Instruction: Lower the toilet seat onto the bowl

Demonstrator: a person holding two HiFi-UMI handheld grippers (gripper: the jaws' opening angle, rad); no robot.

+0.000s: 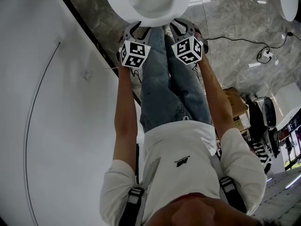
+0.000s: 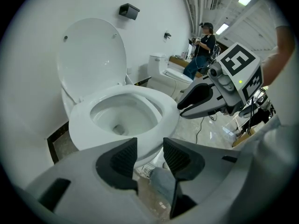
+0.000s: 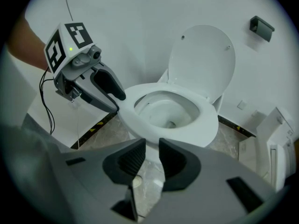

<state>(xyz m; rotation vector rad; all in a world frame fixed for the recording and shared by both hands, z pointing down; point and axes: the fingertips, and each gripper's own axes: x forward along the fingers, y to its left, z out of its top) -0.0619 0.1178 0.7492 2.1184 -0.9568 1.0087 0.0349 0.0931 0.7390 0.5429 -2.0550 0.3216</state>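
Two claws, both empty. Left claw (image 2: pixel 150 146): jaws a narrow gap apart, with only floor (image 2: pixel 145 195) and a jeans leg (image 2: pixel 161 185) showing through. Right claw (image 3: pixel 152 146): same slim gap, bare floor behind it. No pad presses on anything. They hang low at the front of the toilet, one each side of the rim. In the cross views each claw's tips sit close to the rim. I can't confirm contact.

Next out: the seat ring (image 3: pixel 208 122) reads to me as already flat on the bowl (image 2: pixel 119 118).

Furthest: the lid (image 3: pixel 201 59) stands upright at the back, against the wall (image 3: pixel 140 27). If anything is left to lower, it's that.

Handling, my guess:
- The lid looks like moulded plastic: stiff, light and glossy, so slippery under the pads.
- It pivots at the rear. Once past balance it will want to drop and slam.
- I'd grip the lid's top free edge and pinch across its thickness. The present gap looks about enough.
- I'd carry it down the whole way and not release early.
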